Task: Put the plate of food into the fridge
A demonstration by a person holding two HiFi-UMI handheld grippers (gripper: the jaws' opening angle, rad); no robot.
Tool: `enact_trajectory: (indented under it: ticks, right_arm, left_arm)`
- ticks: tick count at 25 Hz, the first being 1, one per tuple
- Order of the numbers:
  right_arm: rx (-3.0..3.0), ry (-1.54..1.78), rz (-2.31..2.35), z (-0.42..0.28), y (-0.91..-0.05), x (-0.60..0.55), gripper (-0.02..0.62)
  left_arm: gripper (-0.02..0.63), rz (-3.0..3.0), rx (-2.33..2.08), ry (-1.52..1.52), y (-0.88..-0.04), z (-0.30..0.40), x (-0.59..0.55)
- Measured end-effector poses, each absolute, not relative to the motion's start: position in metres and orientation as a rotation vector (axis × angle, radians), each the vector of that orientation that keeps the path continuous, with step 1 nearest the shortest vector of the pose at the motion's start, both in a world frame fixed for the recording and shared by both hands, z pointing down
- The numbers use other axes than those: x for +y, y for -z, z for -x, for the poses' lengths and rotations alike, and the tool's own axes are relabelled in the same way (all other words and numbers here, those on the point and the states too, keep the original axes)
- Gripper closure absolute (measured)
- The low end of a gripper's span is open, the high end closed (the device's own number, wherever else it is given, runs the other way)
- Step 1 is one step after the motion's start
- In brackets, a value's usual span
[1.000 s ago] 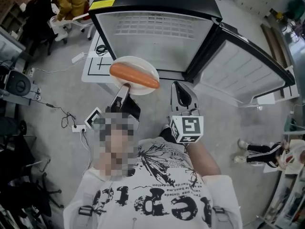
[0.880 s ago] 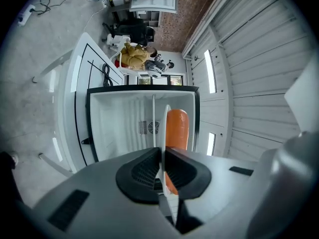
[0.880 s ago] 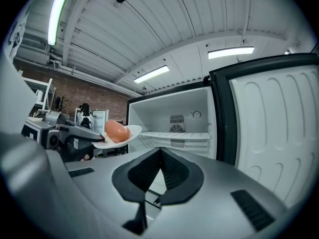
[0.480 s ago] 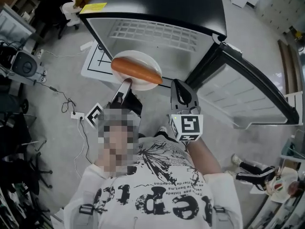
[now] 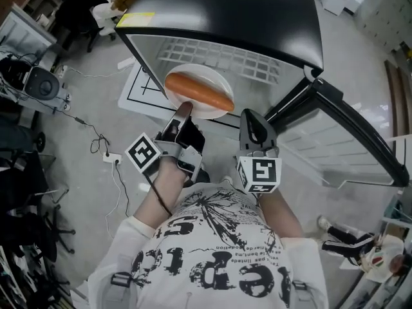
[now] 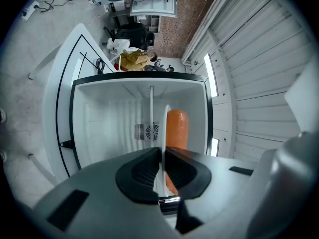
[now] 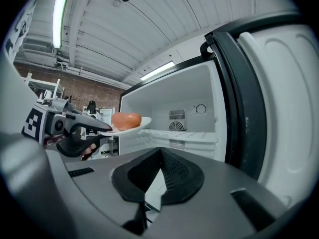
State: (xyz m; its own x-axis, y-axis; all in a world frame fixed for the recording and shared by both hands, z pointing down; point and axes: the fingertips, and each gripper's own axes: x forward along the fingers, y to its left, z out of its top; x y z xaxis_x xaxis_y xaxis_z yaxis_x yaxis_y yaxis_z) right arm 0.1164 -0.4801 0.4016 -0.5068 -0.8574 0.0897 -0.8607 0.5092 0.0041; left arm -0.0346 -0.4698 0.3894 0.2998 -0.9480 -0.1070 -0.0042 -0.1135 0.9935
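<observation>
Bright, even light; fisheye-warped edges; dark corners

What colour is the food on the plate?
Orange. The food on the white plate shows best in the head view.

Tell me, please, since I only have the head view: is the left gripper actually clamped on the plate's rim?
Observer: Yes. Its own view shows the left gripper with its jaws closed on the rim of the plate, and the sausage lying on that plate.
Operator: Thank you. Is the right gripper carrying anything?
Observer: No. The right gripper view shows its jaws together with nothing between them.
Operator: How high is the plate against the wire shelf?
Observer: Seen side-on from the right gripper view, the plate rides slightly above that shelf's level.
</observation>
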Motion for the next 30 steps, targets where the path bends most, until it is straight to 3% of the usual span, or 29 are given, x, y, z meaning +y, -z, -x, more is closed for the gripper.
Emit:
enact_trajectory:
  ticks: [30]
  right_arm:
    - [-2.537,-0.078,-1.714,-0.114,-0.392,-0.539,0.595]
  left_arm:
    - [0.575,-1.392,-0.884,0.902,-0.388,0.035,-0.568]
